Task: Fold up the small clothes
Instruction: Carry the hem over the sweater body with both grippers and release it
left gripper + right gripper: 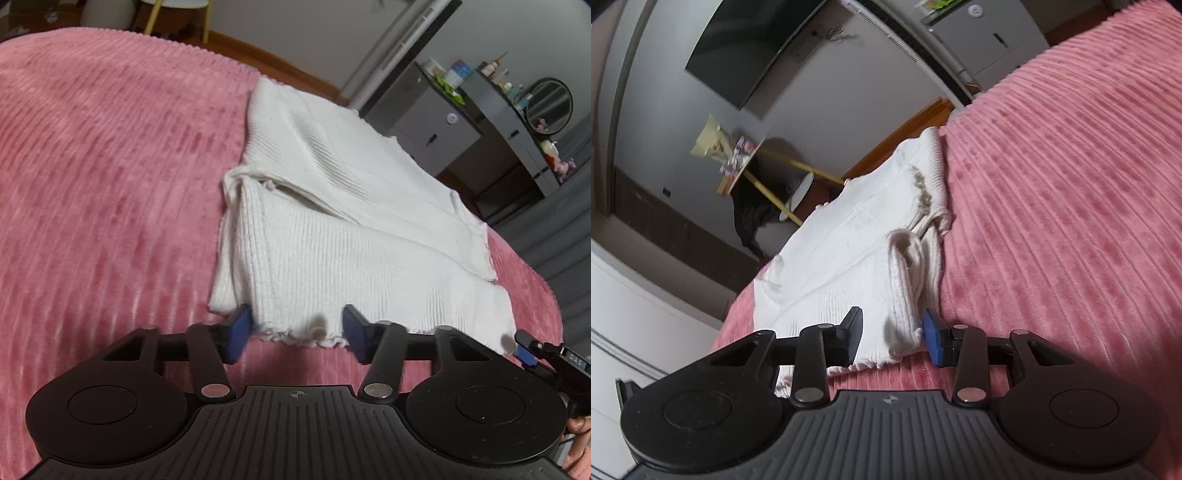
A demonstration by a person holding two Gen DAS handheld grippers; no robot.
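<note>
A white ribbed knit garment lies partly folded on the pink bedspread. My left gripper is open, its blue pads on either side of the garment's near frilled hem, one at the hem's left corner. My right gripper is open, its jaws astride the other near corner of the same garment, where folded layers bunch up. The right gripper's tip also shows at the right edge of the left wrist view.
The pink ribbed bedspread covers the bed. Grey cabinets and a dresser with a round mirror stand beyond the bed. A small yellow-legged table and a wall-mounted dark screen lie beyond the bed's edge.
</note>
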